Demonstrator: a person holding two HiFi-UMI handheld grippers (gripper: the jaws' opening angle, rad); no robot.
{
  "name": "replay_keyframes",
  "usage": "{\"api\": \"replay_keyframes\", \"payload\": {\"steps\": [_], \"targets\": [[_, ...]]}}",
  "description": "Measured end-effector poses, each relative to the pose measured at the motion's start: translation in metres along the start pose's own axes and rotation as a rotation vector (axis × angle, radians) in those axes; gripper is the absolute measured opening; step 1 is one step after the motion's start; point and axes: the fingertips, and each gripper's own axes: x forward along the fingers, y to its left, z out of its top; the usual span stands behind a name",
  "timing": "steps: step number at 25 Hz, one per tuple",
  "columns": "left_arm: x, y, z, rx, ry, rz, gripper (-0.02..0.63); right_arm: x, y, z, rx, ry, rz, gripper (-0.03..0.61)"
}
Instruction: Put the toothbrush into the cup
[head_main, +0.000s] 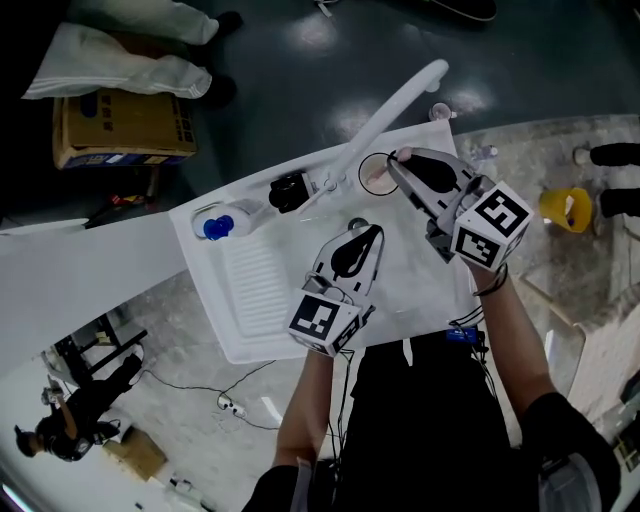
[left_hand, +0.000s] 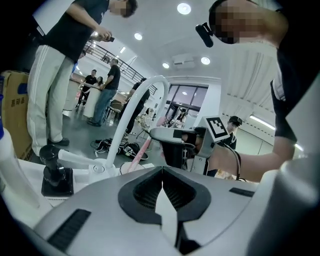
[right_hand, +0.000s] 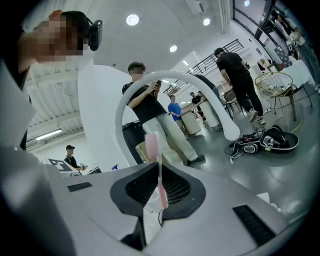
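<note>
A clear cup stands on the white sink unit by the base of the tap. My right gripper is at the cup's right rim, shut on a pink toothbrush. In the right gripper view the toothbrush stands upright between the jaws, bristle head on top. The left gripper view shows its pink handle slanting down from the right gripper into the cup. My left gripper hovers over the basin in front of the cup, shut with nothing in it.
A tall white curved tap arches over the cup. A black holder and a blue-capped bottle sit on the left ledge, above the ribbed drainer. The drain lies mid-basin. People stand around on the floor.
</note>
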Motion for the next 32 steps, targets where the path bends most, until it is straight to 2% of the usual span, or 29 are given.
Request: {"api": "replay_keyframes", "payload": {"steps": [8,14,19,21,24,27,32], "targets": [[0.001,0.005,-0.001,-0.008,0.009,0.002,0.011,0.014,-0.019,-0.029,0.044,0.057,-0.065,0.034],[0.001,0.005,-0.001,-0.017,-0.003,0.0,0.012,0.023,-0.026,-0.052,0.034,0.115,-0.094,0.034],[-0.002,0.004,-0.006,-0.022,0.02,-0.001,0.011,0.023,-0.03,-0.056,0.058,0.111,-0.096,0.034],[-0.003,0.004,-0.003,-0.022,0.0,-0.003,0.011,0.023,-0.034,-0.055,0.069,0.107,-0.11,0.034],[-0.004,0.003,-0.001,-0.023,-0.011,-0.002,0.011,0.021,-0.042,-0.055,0.09,0.106,-0.144,0.034],[-0.007,0.004,-0.007,-0.013,0.036,0.001,0.011,0.021,-0.053,-0.055,0.084,0.122,-0.197,0.034],[-0.011,0.004,-0.011,-0.011,0.061,0.003,0.011,0.016,-0.065,-0.057,0.094,0.135,-0.272,0.034]]}}
